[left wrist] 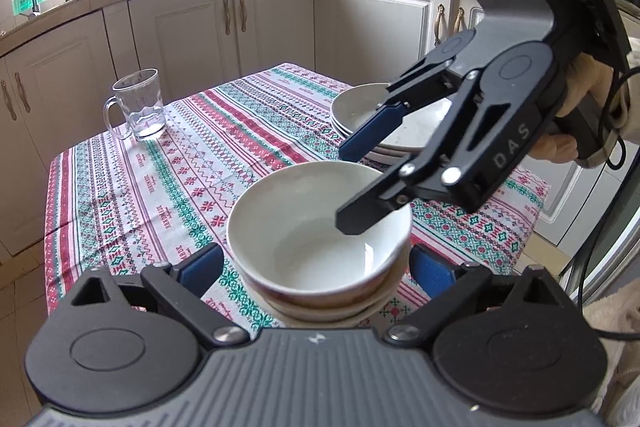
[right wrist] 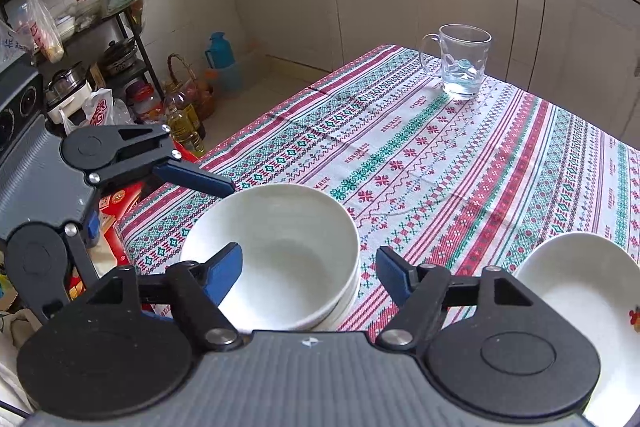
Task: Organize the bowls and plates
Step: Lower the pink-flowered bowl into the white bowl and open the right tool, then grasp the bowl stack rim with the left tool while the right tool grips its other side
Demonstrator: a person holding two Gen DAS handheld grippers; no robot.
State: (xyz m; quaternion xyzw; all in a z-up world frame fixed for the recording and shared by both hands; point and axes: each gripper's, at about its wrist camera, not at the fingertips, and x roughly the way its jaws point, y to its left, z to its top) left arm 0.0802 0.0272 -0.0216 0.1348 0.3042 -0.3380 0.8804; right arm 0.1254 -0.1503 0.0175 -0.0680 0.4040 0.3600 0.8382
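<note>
White bowls sit stacked at the near edge of the tablecloth in the left wrist view, between the left gripper's wide-spread fingers; the right gripper hovers above the stack, jaws apart. Stacked plates lie just beyond it.

From the right wrist view, the right gripper stands wide over the bowls, plates at near right, glass mug far off.

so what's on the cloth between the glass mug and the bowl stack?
Nothing: between the glass mug and the bowl stack lies only bare patterned tablecloth. The right wrist view shows it best; the left wrist view agrees.
</note>
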